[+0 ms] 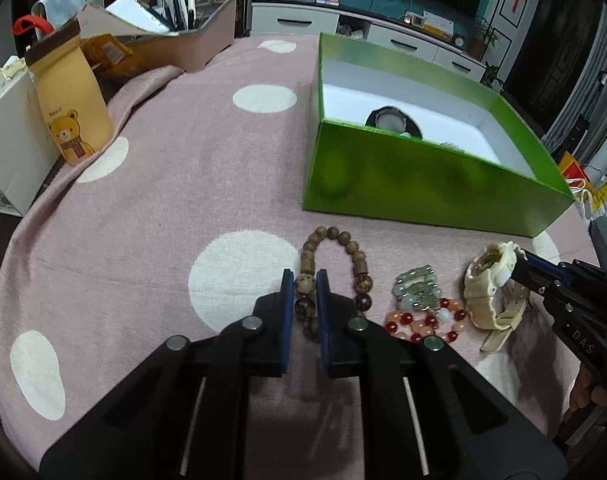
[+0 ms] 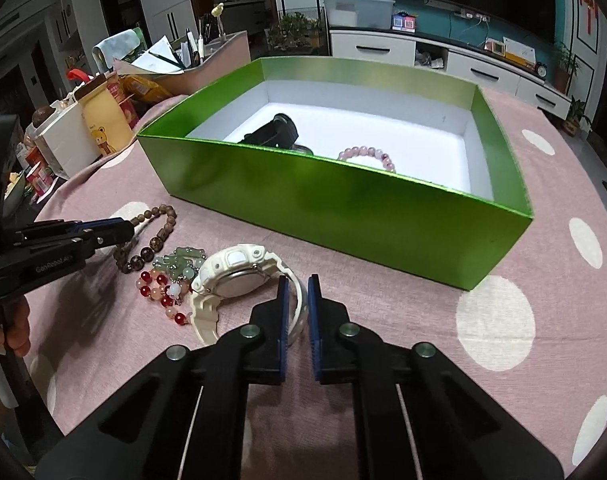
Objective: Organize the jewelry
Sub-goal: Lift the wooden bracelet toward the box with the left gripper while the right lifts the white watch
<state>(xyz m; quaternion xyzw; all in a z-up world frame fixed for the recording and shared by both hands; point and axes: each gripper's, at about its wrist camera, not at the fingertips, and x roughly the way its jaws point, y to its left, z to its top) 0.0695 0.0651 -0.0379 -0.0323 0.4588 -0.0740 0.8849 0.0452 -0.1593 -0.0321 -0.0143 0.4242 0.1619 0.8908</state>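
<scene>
My left gripper [image 1: 305,276] is shut on a brown wooden bead bracelet [image 1: 359,258] that lies on the pink dotted cloth; one bead sits pinched between the blue pads. My right gripper [image 2: 297,280] is shut on the strap of a cream watch [image 2: 239,276], just right of the other jewelry. Between bracelet and watch lie a pale green bead bracelet [image 1: 417,288] and a red and orange bead bracelet [image 1: 423,322]. Behind them stands an open green box [image 2: 323,200] holding a black watch [image 2: 271,132] and a pink bead bracelet [image 2: 367,154].
A paper bag with a bear print [image 1: 71,108] and a white box [image 1: 11,148] stand at the far left of the table, with a desk organiser of papers [image 1: 175,40] behind. A hand [image 2: 15,332] grips the left tool's handle.
</scene>
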